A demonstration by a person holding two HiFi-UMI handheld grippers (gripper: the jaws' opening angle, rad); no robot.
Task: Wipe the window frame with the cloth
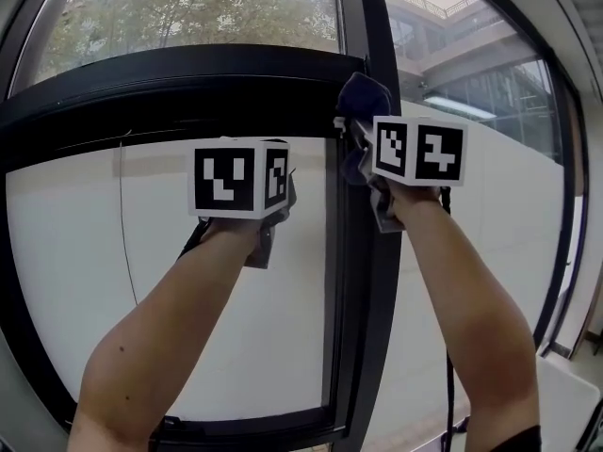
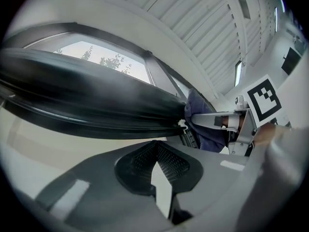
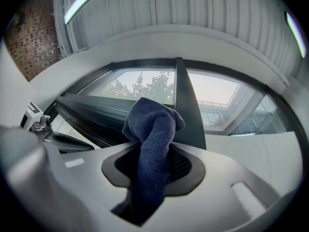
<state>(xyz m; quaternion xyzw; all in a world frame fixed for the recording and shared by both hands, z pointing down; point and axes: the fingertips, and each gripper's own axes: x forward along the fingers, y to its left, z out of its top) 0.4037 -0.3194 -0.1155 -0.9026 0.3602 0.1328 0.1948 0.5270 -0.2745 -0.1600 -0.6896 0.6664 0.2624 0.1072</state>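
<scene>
A dark blue cloth [image 1: 364, 97] is pressed against the black window frame [image 1: 363, 252], where the upright bar meets the horizontal bar [image 1: 188, 88]. My right gripper [image 1: 366, 139] is shut on the cloth [image 3: 153, 144], which bulges up out of the jaws in front of the upright bar [image 3: 189, 108]. My left gripper [image 1: 259, 182] is held up to the glass just below the horizontal bar, left of the upright. Its jaws [image 2: 157, 161] are shut with nothing between them. In the left gripper view the cloth [image 2: 203, 124] and the right gripper [image 2: 231, 124] show to the right.
Frosted glass panes [image 1: 113, 281] fill the lower window on both sides of the upright. Clear glass above shows trees [image 1: 179, 12] and a building [image 1: 471, 55]. A ribbed white ceiling [image 3: 193, 8] is overhead. A black cable [image 1: 448, 384] hangs by the right arm.
</scene>
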